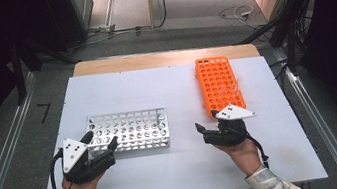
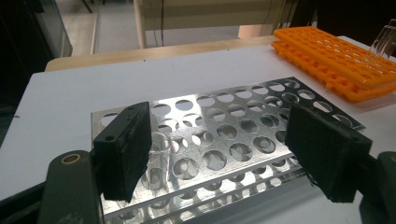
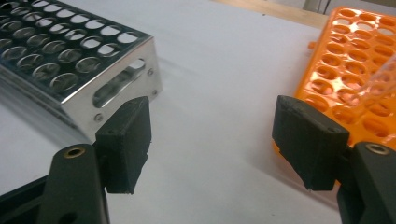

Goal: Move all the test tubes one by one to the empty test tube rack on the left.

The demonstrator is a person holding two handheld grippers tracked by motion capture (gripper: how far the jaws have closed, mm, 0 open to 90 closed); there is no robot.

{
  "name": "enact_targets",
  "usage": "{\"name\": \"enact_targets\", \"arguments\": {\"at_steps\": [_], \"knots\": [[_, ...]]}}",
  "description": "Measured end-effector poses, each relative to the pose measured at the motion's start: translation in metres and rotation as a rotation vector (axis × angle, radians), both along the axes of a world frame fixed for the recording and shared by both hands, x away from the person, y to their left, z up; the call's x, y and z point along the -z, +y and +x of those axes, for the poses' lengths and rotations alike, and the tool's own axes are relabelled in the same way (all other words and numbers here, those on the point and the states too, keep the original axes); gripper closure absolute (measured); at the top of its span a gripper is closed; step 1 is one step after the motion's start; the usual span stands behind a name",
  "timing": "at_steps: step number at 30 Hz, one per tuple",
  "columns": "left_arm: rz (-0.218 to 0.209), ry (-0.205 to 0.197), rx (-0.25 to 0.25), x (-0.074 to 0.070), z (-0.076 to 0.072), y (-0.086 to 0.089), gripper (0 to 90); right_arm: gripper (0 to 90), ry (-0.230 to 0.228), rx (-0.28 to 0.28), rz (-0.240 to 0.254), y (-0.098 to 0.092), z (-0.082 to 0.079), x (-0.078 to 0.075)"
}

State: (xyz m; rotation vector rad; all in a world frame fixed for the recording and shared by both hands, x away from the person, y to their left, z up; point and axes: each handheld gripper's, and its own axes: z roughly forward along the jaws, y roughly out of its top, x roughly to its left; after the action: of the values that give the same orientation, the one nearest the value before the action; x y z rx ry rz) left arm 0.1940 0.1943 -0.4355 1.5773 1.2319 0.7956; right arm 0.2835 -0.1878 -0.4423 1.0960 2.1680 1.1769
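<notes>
While left gripper [image 1: 98, 139] hangs over metal rack [image 1: 129, 130] near-left end, jaws apart (nothing gripped), we see clear tube [image 2: 158, 156] standing in rack hole beside left jaw; right gripper [image 1: 206, 120] wide, empty, beside orange rack [image 1: 219, 86]

High view looks forward and down from above the person's side onto the whole table [image 1: 187, 167]; left gripper view sits low and close over the metal rack [image 2: 224, 140], right gripper view close between that rack [image 3: 70, 60] and the orange rack [image 3: 359, 70], all three sharing both racks.
</notes>
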Motion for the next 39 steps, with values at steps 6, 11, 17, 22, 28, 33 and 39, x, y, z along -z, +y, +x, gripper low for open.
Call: {"name": "enact_targets", "arguments": {"at_steps": [6,11,17,22,28,33,39], "knots": [[-0.002,0.0,0.002,0.0,0.0,-0.001,22.8,27.3,-0.002,0.064,-0.011,-0.013,0.011,0.003],[0.003,0.005,-0.002,0.001,0.001,-0.001,22.8,27.8,-0.002,0.116,-0.012,-0.023,0.021,0.005],[0.003,0.003,-0.001,0.001,0.001,-0.002,22.8,30.7,-0.006,0.164,-0.011,-0.031,0.032,0.008],[0.003,0.005,0.001,0.001,0.001,-0.002,22.9,33.1,-0.004,0.183,-0.016,-0.031,0.041,0.011],[0.002,0.006,0.001,0.002,0.001,-0.003,22.9,39.5,-0.005,0.216,-0.015,-0.032,0.053,0.015],[0.0,0.006,0.003,0.002,0.001,-0.003,22.9,43.5,-0.006,0.237,-0.018,-0.033,0.061,0.019],[0.001,0.006,0.005,0.002,0.002,-0.004,22.8,50.0,-0.005,0.267,-0.011,-0.035,0.07,0.022]]}}
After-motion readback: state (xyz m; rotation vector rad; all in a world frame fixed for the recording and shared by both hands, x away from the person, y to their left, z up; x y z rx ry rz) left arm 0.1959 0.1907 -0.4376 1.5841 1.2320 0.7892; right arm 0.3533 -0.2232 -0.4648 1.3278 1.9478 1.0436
